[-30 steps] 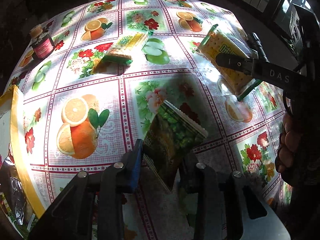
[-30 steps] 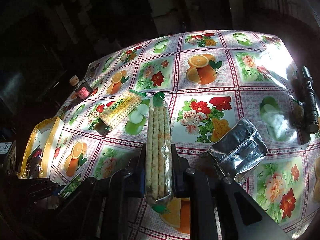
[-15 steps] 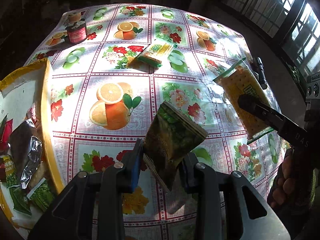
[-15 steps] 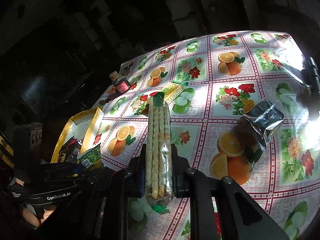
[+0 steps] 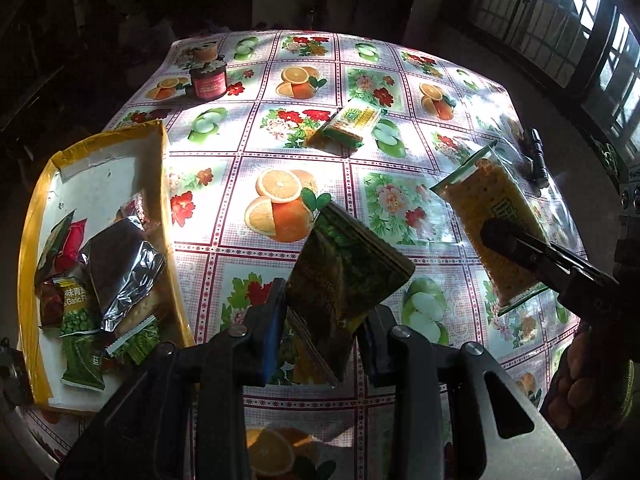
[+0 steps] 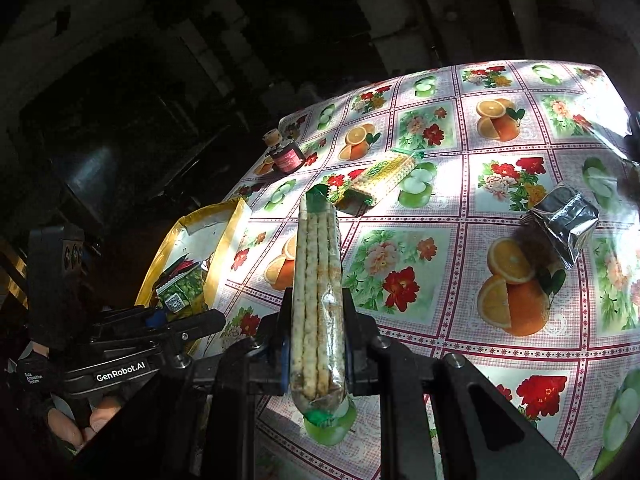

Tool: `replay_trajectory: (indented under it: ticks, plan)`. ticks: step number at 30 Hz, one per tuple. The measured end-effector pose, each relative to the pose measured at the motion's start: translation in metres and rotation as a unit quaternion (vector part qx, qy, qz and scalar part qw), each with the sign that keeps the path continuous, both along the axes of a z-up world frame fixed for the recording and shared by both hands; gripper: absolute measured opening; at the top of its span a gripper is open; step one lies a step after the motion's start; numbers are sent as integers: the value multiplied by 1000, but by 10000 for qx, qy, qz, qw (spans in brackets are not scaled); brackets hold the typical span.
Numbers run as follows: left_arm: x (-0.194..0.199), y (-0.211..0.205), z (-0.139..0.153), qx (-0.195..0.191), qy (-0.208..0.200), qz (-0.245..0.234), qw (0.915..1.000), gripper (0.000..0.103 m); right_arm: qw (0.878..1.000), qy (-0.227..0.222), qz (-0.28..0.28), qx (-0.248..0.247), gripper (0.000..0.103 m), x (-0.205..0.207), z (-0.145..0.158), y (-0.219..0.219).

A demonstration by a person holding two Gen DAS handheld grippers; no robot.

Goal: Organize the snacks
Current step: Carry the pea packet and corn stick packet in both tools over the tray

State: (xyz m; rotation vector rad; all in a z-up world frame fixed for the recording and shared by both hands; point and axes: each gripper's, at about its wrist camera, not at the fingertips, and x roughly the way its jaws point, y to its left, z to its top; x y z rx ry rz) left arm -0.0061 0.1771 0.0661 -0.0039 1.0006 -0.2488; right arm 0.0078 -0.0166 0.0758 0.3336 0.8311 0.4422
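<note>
- Yellow-rimmed tray [image 5: 102, 144], far left on table: holds several snack packets.
- Left gripper [image 5: 324, 328]: clamped on green pea packet [image 5: 344, 276], held above tablecloth [image 5: 400, 204].
- Right gripper [image 6: 316, 336]: clamped on cracker sleeve [image 6: 318, 280], held edge-on above table.

Sunlight fell across the counter [image 5: 400, 184] and its fruit-and-flower oilcloth, while the room behind lay dark; gridded windows [image 5: 560, 20] glowed along one wall.

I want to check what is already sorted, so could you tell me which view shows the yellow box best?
The left wrist view: the yellow box lies open, its packets visible. The right wrist view shows it smaller, partly behind the left gripper.
</note>
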Motion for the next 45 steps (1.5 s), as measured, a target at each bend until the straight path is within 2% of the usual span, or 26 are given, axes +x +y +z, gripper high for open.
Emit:
replay_trajectory:
  ticks: [12, 31, 45]
  plan:
    - [-9, 19, 11, 187, -214, 322, 9991, 34, 9997, 57, 250, -53, 18, -3, -3, 22]
    - [-9, 115, 1, 250, -138, 1345, 9905, 34, 9941, 88, 1079, -105, 17, 4, -6, 97]
    - [-2, 154, -7, 254, -45, 1651, 9859, 34, 9864, 151, 1627, 204, 17, 50, -5, 175]
